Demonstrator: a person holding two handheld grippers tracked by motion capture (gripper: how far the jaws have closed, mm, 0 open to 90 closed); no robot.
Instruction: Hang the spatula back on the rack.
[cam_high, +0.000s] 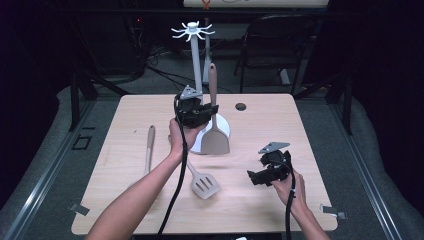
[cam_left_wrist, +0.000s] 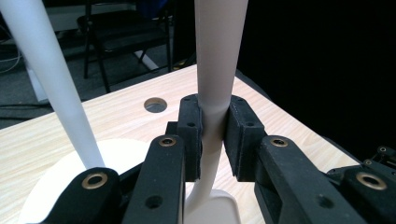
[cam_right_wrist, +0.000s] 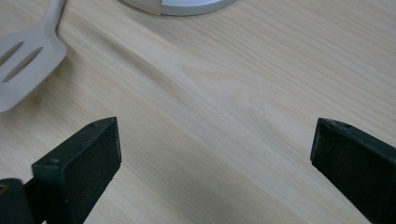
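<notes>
My left gripper (cam_high: 212, 110) is raised above the table's middle and shut on the neck of a beige solid spatula (cam_high: 215, 137). The spatula hangs upright, blade down, in front of the white hook stand (cam_high: 194, 47). In the left gripper view the pads (cam_left_wrist: 191, 135) pinch the handle (cam_left_wrist: 217, 56), with the stand's pole (cam_left_wrist: 51, 79) to the left. My right gripper (cam_high: 257, 176) is low over the wood at the right, open, with bare table between its jaws (cam_right_wrist: 215, 154). A slotted spatula (cam_high: 202, 184) lies flat left of it; its blade (cam_right_wrist: 23, 60) reaches into the right gripper view.
A long-handled utensil (cam_high: 149, 147) lies on the table's left side. The stand's round white base (cam_high: 224, 127) sits mid-table, with a cable hole (cam_high: 241, 106) behind it. A dark chair (cam_high: 280, 35) stands beyond the far edge.
</notes>
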